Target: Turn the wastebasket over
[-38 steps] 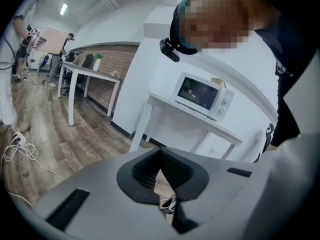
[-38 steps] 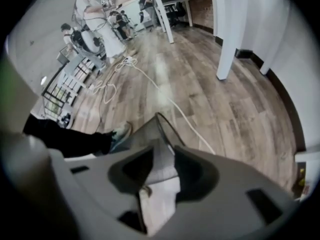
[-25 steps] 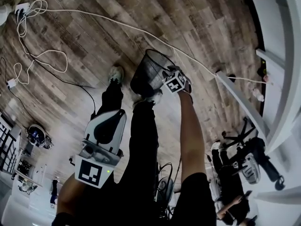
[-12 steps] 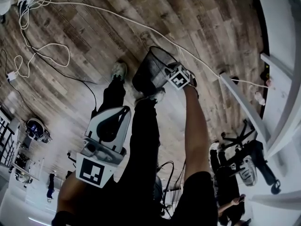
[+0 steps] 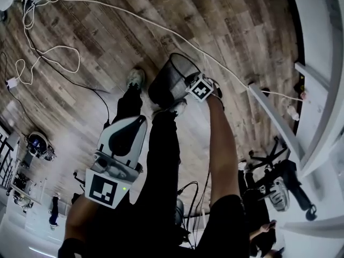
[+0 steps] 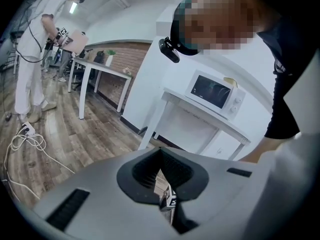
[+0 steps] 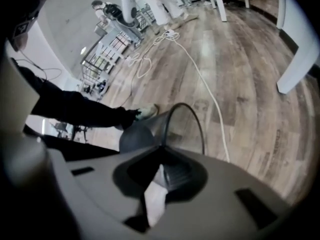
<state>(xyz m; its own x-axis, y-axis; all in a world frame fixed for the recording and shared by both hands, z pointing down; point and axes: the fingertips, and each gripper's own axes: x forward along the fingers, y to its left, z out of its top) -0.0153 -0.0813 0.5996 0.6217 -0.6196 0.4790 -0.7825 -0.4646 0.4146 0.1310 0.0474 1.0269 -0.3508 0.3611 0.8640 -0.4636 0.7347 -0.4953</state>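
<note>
Black wire-mesh wastebasket [image 5: 165,86] was on the grey-brown wood-plank floor [image 5: 242,31], just in front of the person's two light shoes [image 5: 134,79]. It was tilted, not upright: the round rim faced up and away from the person, and the base lay towards the feet. Could not tell whether the base sat flat on the floor.

Right tongs [image 7: 161,148] were at the near side of the rim, pointing steeply down on an outstretched arm. Their jaws had just been closing and were now drawn in on the thin rim wire, which ran into the gap between the pads. The rim arched up and away from the tips in the right gripper view.

Left tongs [image 6: 160,151] were held back close to the person's body, well apart from the wastebasket. Jaw tips were together with nothing between them.

A long white cable [image 5: 134,23] ran across the floor past the rim. The left gripper view showed a white microwave [image 6: 215,91] on a white worktop [image 6: 200,115].
</note>
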